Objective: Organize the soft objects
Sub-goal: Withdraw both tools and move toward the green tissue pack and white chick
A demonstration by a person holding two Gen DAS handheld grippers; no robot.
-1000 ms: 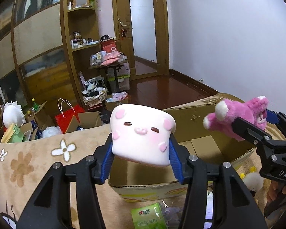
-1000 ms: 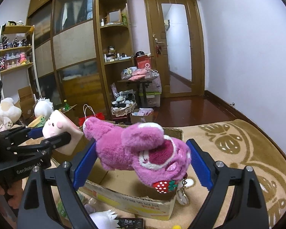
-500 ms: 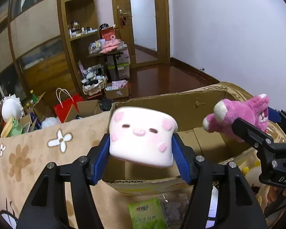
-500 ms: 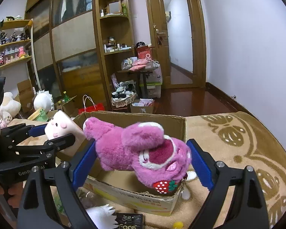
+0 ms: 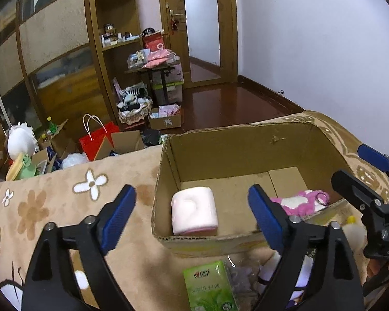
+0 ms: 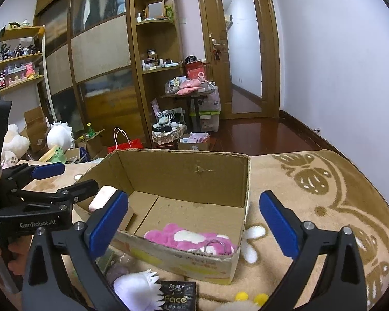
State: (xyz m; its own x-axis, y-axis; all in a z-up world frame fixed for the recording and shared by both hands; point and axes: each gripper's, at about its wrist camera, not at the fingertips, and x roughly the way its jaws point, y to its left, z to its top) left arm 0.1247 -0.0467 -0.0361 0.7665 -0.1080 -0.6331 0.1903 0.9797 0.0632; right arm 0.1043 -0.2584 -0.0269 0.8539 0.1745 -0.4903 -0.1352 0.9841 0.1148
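An open cardboard box point(image 5: 236, 140) point(image 6: 184, 171) sits on the beige patterned blanket. The pale pink marshmallow plush point(image 5: 194, 211) lies inside its left part; it also shows in the right wrist view point(image 6: 102, 197). The magenta bear plush point(image 5: 298, 203) point(image 6: 192, 239) lies inside its right front corner. My left gripper point(image 5: 192, 223) is open and empty above the box's near wall. My right gripper point(image 6: 192, 225) is open and empty above the bear; it shows at the right of the left wrist view point(image 5: 360, 171).
In front of the box lie a green tissue pack point(image 5: 210, 285), a black packet point(image 6: 177, 295), a white fluffy toy point(image 6: 134, 287) and small yellow balls point(image 6: 251, 296). Beyond the blanket edge stand a red bag point(image 5: 98, 140), boxes and wooden shelves point(image 6: 155, 51).
Both grippers opened. The marshmallow plush and the pink bear dropped out of the jaws and now lie in the box. Both cameras tilted down toward the box.
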